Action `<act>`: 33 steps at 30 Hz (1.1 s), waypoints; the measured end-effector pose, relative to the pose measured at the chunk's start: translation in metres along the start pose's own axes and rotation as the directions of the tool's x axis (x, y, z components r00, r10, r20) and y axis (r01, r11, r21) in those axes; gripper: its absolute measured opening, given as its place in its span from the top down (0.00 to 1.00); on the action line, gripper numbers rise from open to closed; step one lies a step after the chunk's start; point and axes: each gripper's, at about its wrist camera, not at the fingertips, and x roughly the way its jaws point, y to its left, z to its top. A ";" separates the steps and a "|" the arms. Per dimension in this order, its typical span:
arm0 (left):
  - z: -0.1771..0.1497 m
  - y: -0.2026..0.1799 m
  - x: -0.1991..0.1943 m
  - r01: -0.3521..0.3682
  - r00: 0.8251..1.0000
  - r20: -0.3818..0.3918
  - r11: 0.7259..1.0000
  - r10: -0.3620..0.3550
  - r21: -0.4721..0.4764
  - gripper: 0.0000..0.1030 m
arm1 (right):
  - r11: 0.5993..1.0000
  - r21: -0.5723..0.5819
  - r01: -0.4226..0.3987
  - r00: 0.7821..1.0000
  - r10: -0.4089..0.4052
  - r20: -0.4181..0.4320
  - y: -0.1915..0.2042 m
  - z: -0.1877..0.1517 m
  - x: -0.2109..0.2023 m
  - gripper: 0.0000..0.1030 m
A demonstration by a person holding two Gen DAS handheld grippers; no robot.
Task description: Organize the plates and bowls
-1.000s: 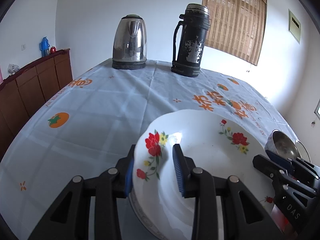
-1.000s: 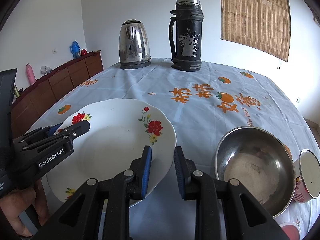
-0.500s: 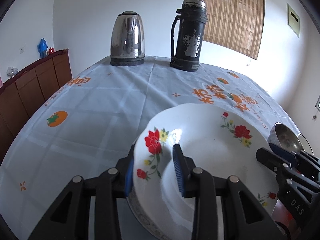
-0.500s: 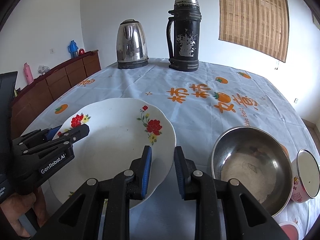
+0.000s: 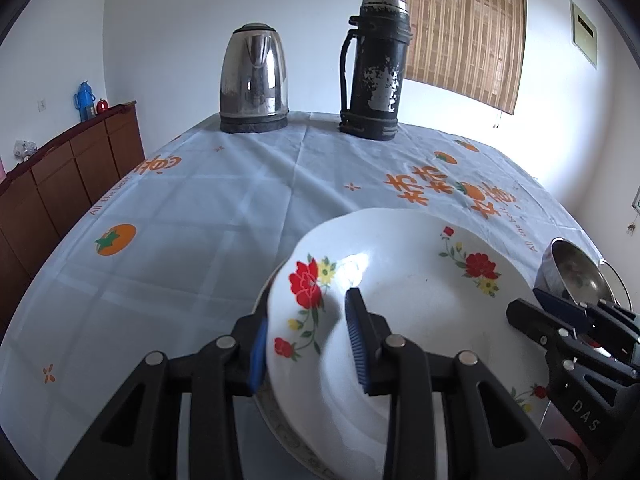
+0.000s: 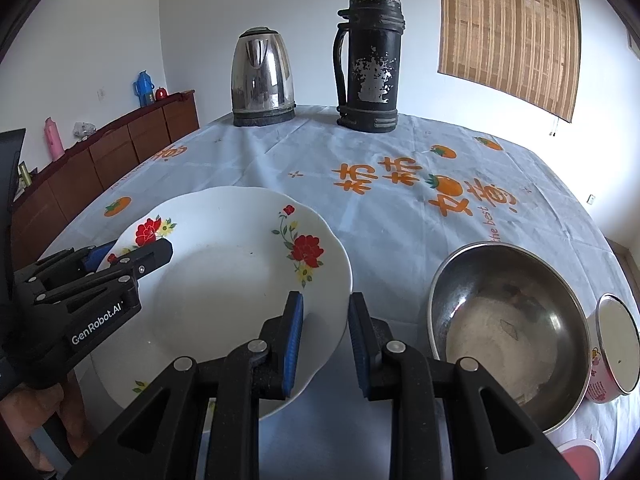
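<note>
A white plate with red flowers [image 6: 224, 288] is held above the table, tilted. My left gripper [image 5: 308, 340] is shut on the plate's left rim [image 5: 296, 312]; it also shows in the right wrist view [image 6: 120, 256]. My right gripper [image 6: 324, 340] is open, its fingers straddling the plate's near right rim without closing on it; it shows in the left wrist view [image 5: 560, 312]. A steel bowl [image 6: 508, 328] sits on the table to the right of the plate. Another plate edge [image 5: 272, 412] shows under the held plate.
A steel kettle [image 6: 262, 76] and a black thermos [image 6: 370, 60] stand at the table's far side. A pink lidded mug [image 6: 612, 356] is beside the bowl at the right edge. A wooden sideboard [image 6: 100, 164] runs along the left wall.
The plate, held by the left gripper, has drifted slightly, and both views have shifted a little. The right gripper stays open at the plate's rim.
</note>
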 end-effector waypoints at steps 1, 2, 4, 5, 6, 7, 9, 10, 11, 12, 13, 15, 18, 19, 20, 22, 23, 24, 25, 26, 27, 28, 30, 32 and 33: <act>0.000 0.000 0.000 0.001 1.000 0.000 1.000 -0.001 -0.001 0.69 | 1.000 -0.002 0.001 1.000 -0.001 0.000 0.000 0.000 0.000 0.76; 0.000 0.000 0.000 0.003 1.000 0.000 1.000 -0.003 -0.002 0.69 | 1.000 -0.003 0.002 1.000 -0.002 0.000 0.001 0.000 0.000 0.76; 0.000 0.001 -0.001 0.003 1.000 0.004 1.000 -0.003 -0.003 0.69 | 1.000 -0.003 0.000 1.000 0.000 0.000 0.001 0.000 0.000 0.76; 0.000 0.001 -0.002 0.005 1.000 0.005 1.000 -0.005 -0.005 0.69 | 1.000 -0.005 0.001 1.000 -0.001 -0.001 0.001 -0.001 0.000 0.76; 0.000 0.002 -0.002 0.009 1.000 0.005 1.000 -0.009 -0.009 0.69 | 1.000 -0.006 0.001 1.000 -0.001 -0.001 0.002 0.000 0.001 0.76; 0.001 0.003 -0.002 0.012 1.000 0.006 1.000 -0.011 -0.011 0.69 | 1.000 -0.008 0.002 1.000 -0.002 0.000 0.002 -0.001 0.001 0.76; 0.000 0.003 -0.002 0.011 1.000 0.006 1.000 -0.011 -0.010 0.69 | 1.000 -0.009 0.003 1.000 -0.003 0.002 0.003 -0.001 0.001 0.76; 0.000 0.003 -0.003 0.010 1.000 0.007 1.000 -0.010 -0.010 0.69 | 1.000 -0.009 0.003 1.000 -0.003 0.002 0.002 -0.001 0.001 0.76; 0.000 0.003 -0.002 0.010 1.000 0.008 1.000 -0.010 -0.011 0.69 | 1.000 -0.009 0.003 1.000 -0.003 0.002 0.002 -0.001 0.001 0.76; 0.001 0.003 -0.003 0.008 1.000 0.012 1.000 -0.008 -0.010 0.69 | 1.000 -0.009 0.002 1.000 -0.002 0.002 0.003 -0.002 0.001 0.76; 0.001 0.003 -0.004 0.003 1.000 0.017 1.000 -0.003 -0.007 0.69 | 1.000 -0.011 0.001 1.000 -0.001 0.001 0.003 -0.001 0.001 0.76; 0.000 0.002 -0.006 -0.011 1.000 0.027 1.000 0.011 0.006 0.69 | 1.000 -0.015 -0.001 1.000 0.001 0.000 0.004 -0.002 0.002 0.75; 0.000 0.001 -0.006 -0.014 1.000 0.028 1.000 0.014 0.010 0.69 | 1.000 -0.028 0.009 1.000 -0.009 0.002 0.007 -0.002 0.003 0.74; 0.000 0.001 -0.006 -0.015 0.999 0.028 1.000 0.015 0.012 0.69 | 1.000 -0.029 0.011 1.000 -0.011 0.003 0.007 -0.002 0.003 0.74; 0.000 0.001 -0.006 -0.016 0.999 0.028 1.000 0.016 0.013 0.69 | 1.000 -0.029 0.012 1.000 -0.012 0.004 0.007 -0.002 0.003 0.74; 0.000 0.001 -0.005 -0.013 1.000 0.022 1.000 0.012 0.014 0.69 | 1.000 -0.026 0.010 1.000 -0.010 0.004 0.006 -0.002 0.003 0.74; 0.000 0.001 -0.005 -0.011 1.000 0.020 1.000 0.011 0.014 0.69 | 1.000 -0.026 0.012 1.000 -0.012 0.005 0.006 -0.002 0.003 0.74; 0.000 0.000 -0.004 -0.011 1.000 0.019 1.000 0.011 0.015 0.69 | 0.999 -0.028 0.015 1.000 -0.015 0.006 0.006 -0.001 0.003 0.74; 0.000 0.001 -0.004 -0.010 1.000 0.020 1.000 0.010 0.013 0.69 | 0.999 -0.032 0.019 1.000 -0.019 0.008 0.007 -0.001 0.003 0.74; 0.000 0.001 -0.004 -0.008 1.000 0.020 1.000 0.008 0.012 0.69 | 0.999 -0.032 0.020 1.000 -0.020 0.008 0.007 -0.001 0.002 0.74; 0.000 0.001 -0.004 -0.008 1.000 0.020 1.000 0.008 0.012 0.69 | 0.999 -0.032 0.019 1.000 -0.019 0.008 0.007 -0.001 0.003 0.74; 0.000 0.001 -0.004 -0.009 1.000 0.020 1.000 0.008 0.012 0.69 | 0.999 -0.031 0.017 1.000 -0.017 0.008 0.007 -0.001 0.003 0.74; 0.000 0.001 -0.004 -0.008 1.000 0.020 1.000 0.008 0.011 0.69 | 0.999 -0.032 0.019 1.000 -0.018 0.008 0.007 -0.001 0.003 0.74; 0.000 0.001 -0.004 -0.008 1.000 0.020 1.000 0.008 0.012 0.69 | 0.999 -0.032 0.019 1.000 -0.019 0.008 0.007 -0.001 0.003 0.74; 0.000 0.001 -0.004 -0.008 1.000 0.020 1.000 0.008 0.012 0.69 | 0.999 -0.033 0.019 1.000 -0.019 0.008 0.007 -0.001 0.003 0.74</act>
